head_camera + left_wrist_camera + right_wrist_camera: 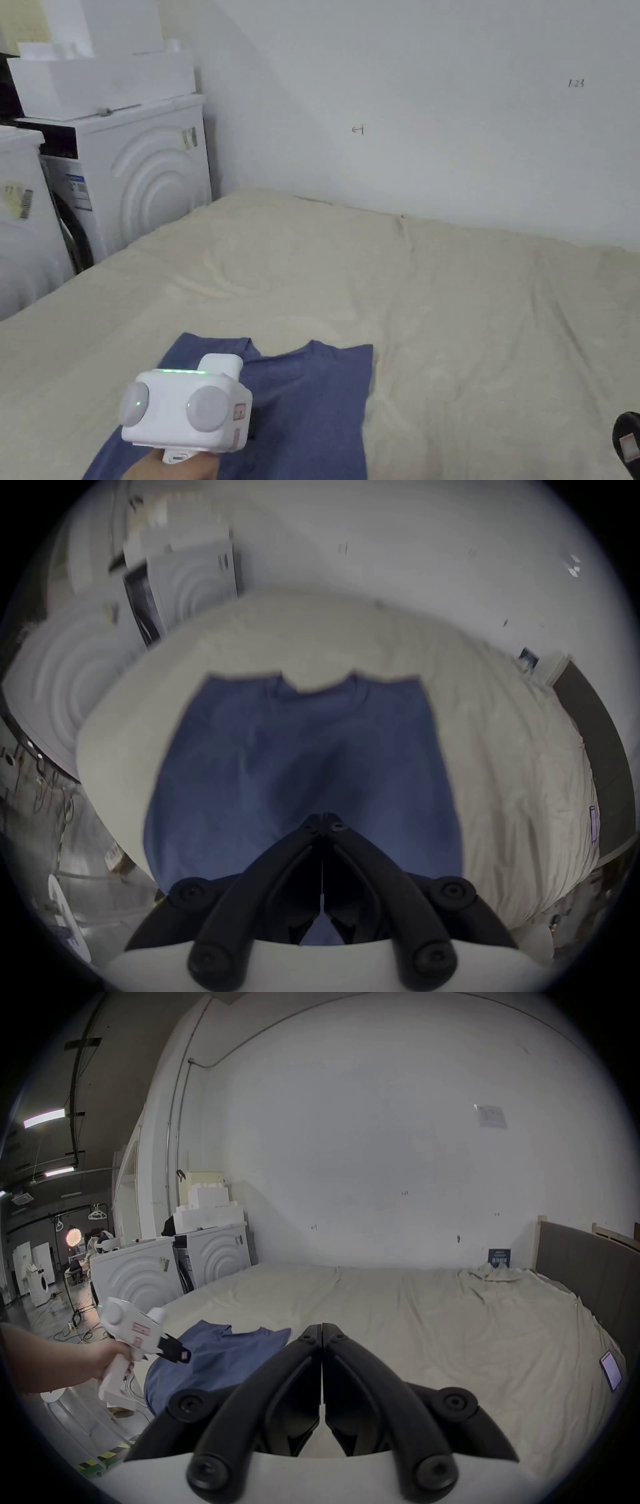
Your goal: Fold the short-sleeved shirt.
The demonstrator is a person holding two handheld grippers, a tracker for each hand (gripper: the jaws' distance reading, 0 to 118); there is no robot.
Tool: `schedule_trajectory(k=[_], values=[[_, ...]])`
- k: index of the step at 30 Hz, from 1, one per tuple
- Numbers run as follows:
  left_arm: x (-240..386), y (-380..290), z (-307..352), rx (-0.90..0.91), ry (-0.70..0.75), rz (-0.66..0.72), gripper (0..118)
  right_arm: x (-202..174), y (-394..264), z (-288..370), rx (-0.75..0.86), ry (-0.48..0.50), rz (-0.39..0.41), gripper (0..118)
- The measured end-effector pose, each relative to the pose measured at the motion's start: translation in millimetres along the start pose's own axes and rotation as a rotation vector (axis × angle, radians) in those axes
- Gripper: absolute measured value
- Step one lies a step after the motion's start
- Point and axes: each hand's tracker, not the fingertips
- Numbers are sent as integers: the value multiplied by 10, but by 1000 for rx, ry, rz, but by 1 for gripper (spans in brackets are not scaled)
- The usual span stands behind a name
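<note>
Both jaws closed, empty: left gripper point(322, 815) above blue shirt point(294, 764) on bed point(475, 300), right gripper point(322, 1326) alongside. Better to open wide, then pinch both hem corners evenly.

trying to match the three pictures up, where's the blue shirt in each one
Head view: the blue shirt lies at bottom left, behind the left gripper.
Left gripper view: centre, collar toward the top.
Right gripper view: lower left.
Shared landmark: the washing machine.
</note>
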Motion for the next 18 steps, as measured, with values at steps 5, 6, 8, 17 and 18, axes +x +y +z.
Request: schedule_trajectory(k=[5,6,8,17,18], values=[[-57,77,-510,-96,129,-89,77,55,-90,-68,-35,0,-1,3],[-68,82,-571,-117,136,-98,103,65,-102,-87,-40,-2,4,3],[-87,54,-666,-144,130,-119,111,94,-106,-130,-53,-2,9,3],[-145,-47,-955,-180,109,-167,118,136,-160,-239,-61,0,-12,3],[-130,-76,-965,-183,103,-165,118,143,-169,-239,-67,6,-24,3]])
